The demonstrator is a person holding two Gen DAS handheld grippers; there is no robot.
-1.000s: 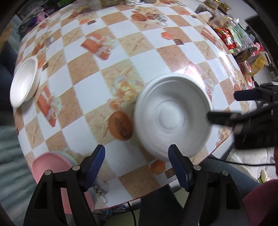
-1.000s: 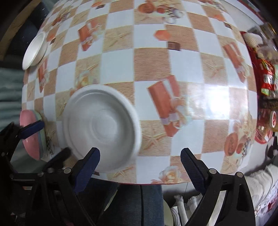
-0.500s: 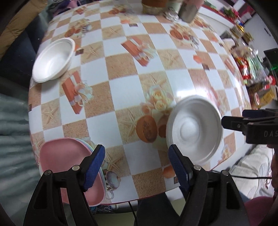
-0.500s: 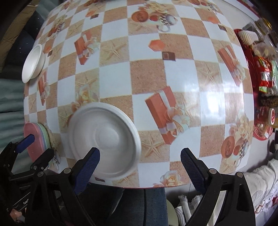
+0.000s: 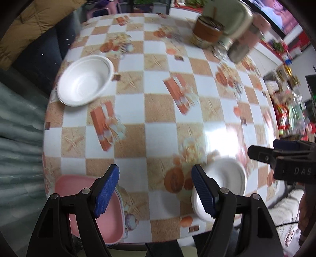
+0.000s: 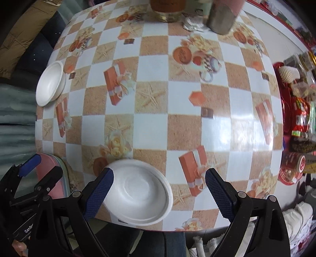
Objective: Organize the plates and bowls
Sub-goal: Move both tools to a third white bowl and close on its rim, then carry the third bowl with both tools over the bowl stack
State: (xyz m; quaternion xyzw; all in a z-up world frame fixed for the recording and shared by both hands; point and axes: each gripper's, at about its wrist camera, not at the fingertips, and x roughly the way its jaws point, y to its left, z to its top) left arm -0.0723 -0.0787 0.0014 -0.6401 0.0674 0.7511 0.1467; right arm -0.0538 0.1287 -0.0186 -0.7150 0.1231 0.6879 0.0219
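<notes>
1. The left claw [image 5: 155, 189] points down over the near edge of the surface [image 5: 158, 94]; its blue pads are spread wide with nothing between them.
2. The right claw [image 6: 159, 190] also points down at the near edge; its jaws stand wide apart and pinch nothing.
3. A white plate [image 6: 140, 190] lies at the near edge of the surface, its rim slightly past the edge; in the right wrist view it sits below the right claw's left pad [image 6: 98, 192], which overlaps its rim; whether they touch I cannot tell.
4. In the left wrist view the same plate [image 5: 227, 178] shows just right of the left claw's right pad [image 5: 203, 192], blurred.
5. A white bowl [image 5: 85, 80] sits upright at the far left edge, well apart from the plate.
6. A pink plate [image 5: 110, 217] lies at the near left corner, on top of others whose edges show beneath it; the left claw's left pad overlaps it in view.
7. A jar [image 5: 207, 32] and a metal cup [image 6: 222, 16] stand at the far side.
</notes>
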